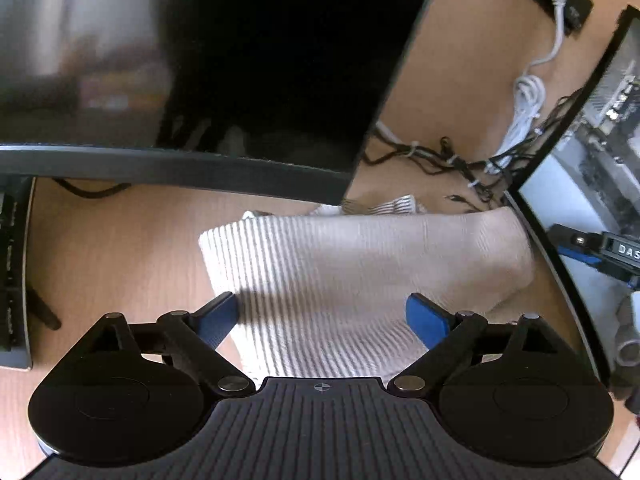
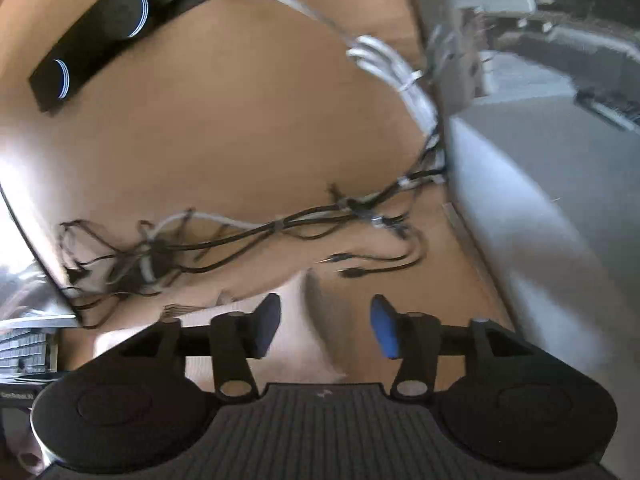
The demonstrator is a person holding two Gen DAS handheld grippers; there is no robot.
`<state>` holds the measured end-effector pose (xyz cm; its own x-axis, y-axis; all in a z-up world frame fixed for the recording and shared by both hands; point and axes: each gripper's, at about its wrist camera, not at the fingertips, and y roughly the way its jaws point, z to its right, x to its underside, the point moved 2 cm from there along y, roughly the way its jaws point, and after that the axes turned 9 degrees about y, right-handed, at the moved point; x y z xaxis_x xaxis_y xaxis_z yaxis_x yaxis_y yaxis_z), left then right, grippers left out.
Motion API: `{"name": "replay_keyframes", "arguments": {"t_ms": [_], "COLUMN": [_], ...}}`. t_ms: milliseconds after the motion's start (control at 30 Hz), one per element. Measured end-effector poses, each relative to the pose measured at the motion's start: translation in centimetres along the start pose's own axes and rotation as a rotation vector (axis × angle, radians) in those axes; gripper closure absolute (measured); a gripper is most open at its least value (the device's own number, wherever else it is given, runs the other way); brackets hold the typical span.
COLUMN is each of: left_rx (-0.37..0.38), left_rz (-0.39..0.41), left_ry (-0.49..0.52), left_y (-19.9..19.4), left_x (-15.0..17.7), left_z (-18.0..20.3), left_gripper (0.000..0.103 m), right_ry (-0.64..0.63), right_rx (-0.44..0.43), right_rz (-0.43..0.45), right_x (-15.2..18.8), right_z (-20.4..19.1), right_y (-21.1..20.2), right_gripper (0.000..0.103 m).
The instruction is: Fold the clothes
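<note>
A white ribbed knit garment (image 1: 360, 256) lies flat on the wooden desk (image 1: 112, 248), just below the monitor's lower edge. My left gripper (image 1: 322, 312) is open, its blue pads (image 1: 218, 320) standing on either side of the garment's near end, with cloth between them but not pinched. In the right wrist view the smooth end of the same garment (image 2: 292, 340) lies under my right gripper (image 2: 326, 324), which is also open and holds nothing. That view is blurred by motion.
A dark monitor (image 1: 200, 60) overhangs the far side of the garment. Tangled black and white cables (image 1: 440, 156) (image 2: 240, 232) lie behind it. A black power strip (image 2: 100, 40) sits further back. A computer case (image 2: 540, 200) bounds the right, a black box (image 1: 12, 272) the left.
</note>
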<state>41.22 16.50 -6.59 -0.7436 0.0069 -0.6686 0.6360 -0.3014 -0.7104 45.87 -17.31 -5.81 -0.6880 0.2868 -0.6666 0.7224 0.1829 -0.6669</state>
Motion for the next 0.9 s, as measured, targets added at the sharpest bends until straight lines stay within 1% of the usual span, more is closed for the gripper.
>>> {"name": "replay_keyframes", "arguments": {"t_ms": [100,133,167,200,233,267,333,400,500,600,700,733,800,833,867,900], "left_rx": [0.011,0.014,0.021,0.029,0.035,0.042,0.056,0.052,0.033,0.000,-0.021,-0.029,-0.012,-0.003,0.006,0.015], "left_rz": [0.026,0.034,0.039,0.041,0.042,0.046,0.058,0.054,0.032,0.017,0.007,0.005,0.023,0.032,0.030,0.029], "left_ry": [0.044,0.063,0.079,0.088,0.090,0.089,0.082,0.075,0.054,0.071,0.081,0.078,0.071,0.068,0.075,0.081], "left_y": [-0.8,-1.0,-1.1,-1.1,-1.1,-0.9,-0.8,-0.1,1.4,2.1,2.0,1.9,1.1,0.7,0.7,0.8], "left_x": [0.2,0.2,0.2,0.1,0.1,-0.1,-0.2,-0.3,-0.3,-0.2,-0.1,-0.1,0.0,0.0,0.0,0.1], "left_z": [0.7,1.0,1.3,1.4,1.5,1.6,1.5,1.4,1.0,0.9,0.9,0.8,1.0,1.1,1.3,1.5], "left_gripper": [0.008,0.008,0.007,0.007,0.007,0.007,0.005,0.005,0.005,0.003,0.003,0.003,0.003,0.003,0.003,0.002], "right_ry": [0.025,0.033,0.041,0.049,0.055,0.062,0.075,0.086,0.083,0.082,0.026,0.007,-0.030,-0.049,-0.068,-0.086], "right_rx": [-0.025,-0.034,-0.042,-0.051,-0.058,-0.065,-0.078,-0.059,0.010,0.019,-0.003,-0.011,-0.026,-0.033,-0.041,-0.049], "right_rz": [-0.018,-0.024,-0.030,-0.035,-0.015,0.006,0.044,0.022,-0.051,-0.060,-0.014,0.002,0.032,0.048,0.063,0.077], "right_x": [0.6,0.8,1.0,1.2,1.1,1.0,0.8,1.1,2.8,3.4,2.6,2.4,1.9,1.7,1.4,1.2], "right_z": [-0.6,-0.8,-1.0,-1.2,-1.3,-1.4,-1.6,-0.9,0.1,0.7,-0.5,-0.9,-1.7,-2.1,-2.5,-3.0], "right_y": [0.9,1.2,1.5,1.7,1.0,0.2,-1.4,-1.7,0.1,0.6,-0.7,-1.1,-1.9,-2.4,-2.8,-3.2], "right_gripper": [0.051,0.061,0.086,0.093,0.095,0.100,0.100,0.100,0.099,0.096,0.093,0.089,0.088,0.083,0.076,0.072]}}
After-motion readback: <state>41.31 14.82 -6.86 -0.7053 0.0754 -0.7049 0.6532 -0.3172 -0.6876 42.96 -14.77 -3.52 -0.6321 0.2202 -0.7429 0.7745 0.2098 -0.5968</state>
